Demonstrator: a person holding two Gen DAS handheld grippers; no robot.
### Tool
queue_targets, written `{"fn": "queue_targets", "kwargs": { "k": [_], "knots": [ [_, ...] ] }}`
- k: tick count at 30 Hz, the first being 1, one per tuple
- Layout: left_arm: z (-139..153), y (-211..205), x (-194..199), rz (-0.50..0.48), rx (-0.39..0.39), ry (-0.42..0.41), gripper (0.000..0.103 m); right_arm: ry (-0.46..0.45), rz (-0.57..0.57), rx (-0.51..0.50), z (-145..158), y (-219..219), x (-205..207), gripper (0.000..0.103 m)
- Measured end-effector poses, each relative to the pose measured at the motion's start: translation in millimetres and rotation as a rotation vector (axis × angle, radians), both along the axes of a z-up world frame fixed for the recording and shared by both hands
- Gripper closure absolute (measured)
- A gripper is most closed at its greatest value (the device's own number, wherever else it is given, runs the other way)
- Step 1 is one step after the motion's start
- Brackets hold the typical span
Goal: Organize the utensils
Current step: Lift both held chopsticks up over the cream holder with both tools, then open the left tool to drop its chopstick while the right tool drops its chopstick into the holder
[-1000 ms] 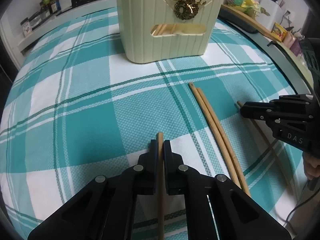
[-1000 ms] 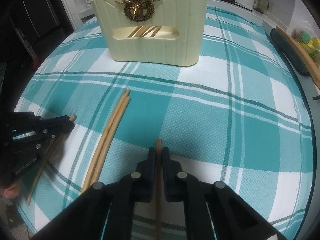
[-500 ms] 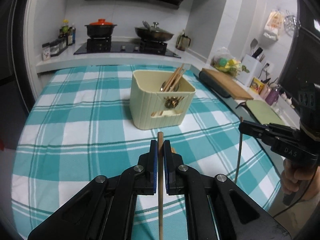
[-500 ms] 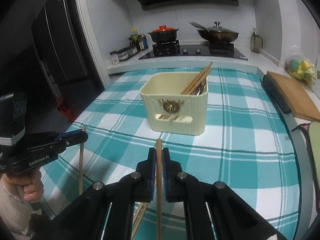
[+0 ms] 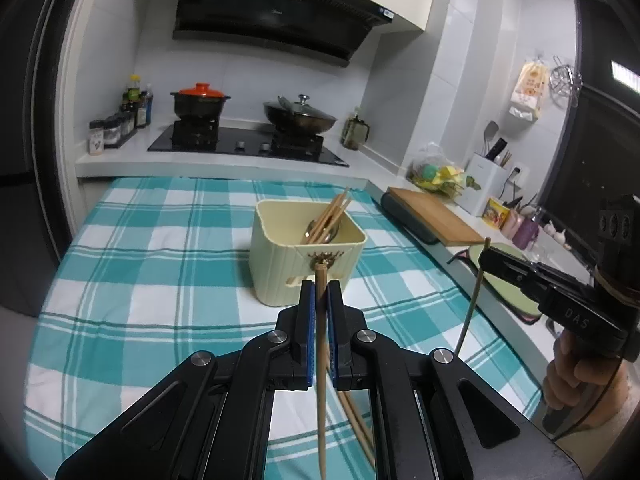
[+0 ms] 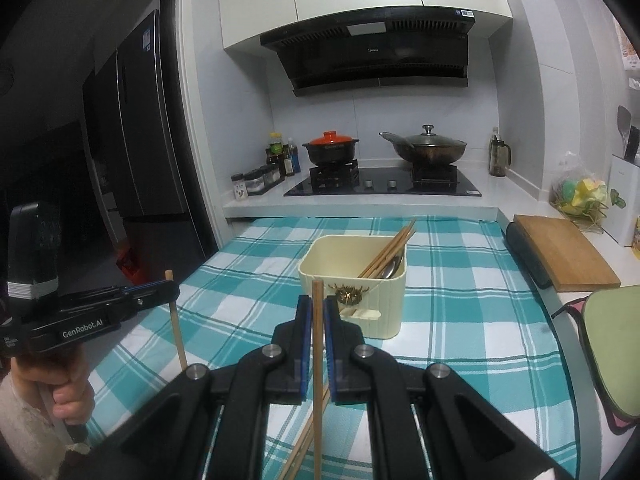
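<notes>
My left gripper [image 5: 320, 292] is shut on a wooden chopstick [image 5: 321, 364], held up above the checked cloth and pointing at the cream basket [image 5: 272, 272]. The basket holds several chopsticks [image 5: 330, 216] and a spoon. My right gripper [image 6: 316, 308] is shut on a second chopstick [image 6: 317, 380], also raised and short of the basket [image 6: 384, 316]. Each gripper shows in the other's view: the right gripper [image 5: 486, 258] with its chopstick [image 5: 470, 308], and the left gripper [image 6: 170, 288] with its chopstick [image 6: 177, 328]. Two more chopsticks [image 5: 356, 420] lie on the cloth below.
A hob with a red-lidded pot [image 6: 330, 148] and a wok [image 6: 426, 148] stands behind the table. A wooden cutting board [image 6: 560, 252] and a green mat [image 6: 616, 344] sit along the right edge. Spice jars [image 6: 256, 182] and a dark fridge [image 6: 132, 128] are at the left.
Both grippers have risen from the cloth, each carrying its chopstick, and tilted up towards level. The basket now sits lower and farther off in both views.
</notes>
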State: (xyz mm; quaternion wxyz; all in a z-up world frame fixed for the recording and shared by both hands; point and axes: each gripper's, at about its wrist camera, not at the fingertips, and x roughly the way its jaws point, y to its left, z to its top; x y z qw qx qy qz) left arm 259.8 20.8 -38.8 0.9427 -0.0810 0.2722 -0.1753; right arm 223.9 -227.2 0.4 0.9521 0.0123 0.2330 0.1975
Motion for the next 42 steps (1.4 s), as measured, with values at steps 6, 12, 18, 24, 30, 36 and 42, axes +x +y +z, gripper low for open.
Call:
{"fn": "queue_targets", "kwargs": {
  "k": [6,12,18,24,30,36,42],
  "knots": [
    [10,-9,28,-0.021,0.008,0.025,0.099,0.037,-0.012,0.016,1,-5,25,0.097],
    [65,-20,65,-0.039,0.02,-0.046,0.099,0.028,-0.011,0.034,24,-6,61,0.097],
    [125,-27,124,0.009,0.023,-0.156,0.099,-0.056,-0.011,0.077,77,-4,118,0.097],
    [136,-39,184,0.09,0.058,-0.237,0.099,-0.147,-0.041,0.094,107,1,176,0.097],
    [85,-52,240,0.089,0.075,-0.115,0.099,-0.13,-0.049,0.097,72,2,225,0.097],
    [25,-59,272,0.076,0.091,0.032,0.099,0.026,-0.037,0.075,12,4,255,0.097],
    [-9,-59,278,0.074,0.116,0.171,0.045,0.225,-0.011,0.037,-28,12,280,0.093]
  ]
}}
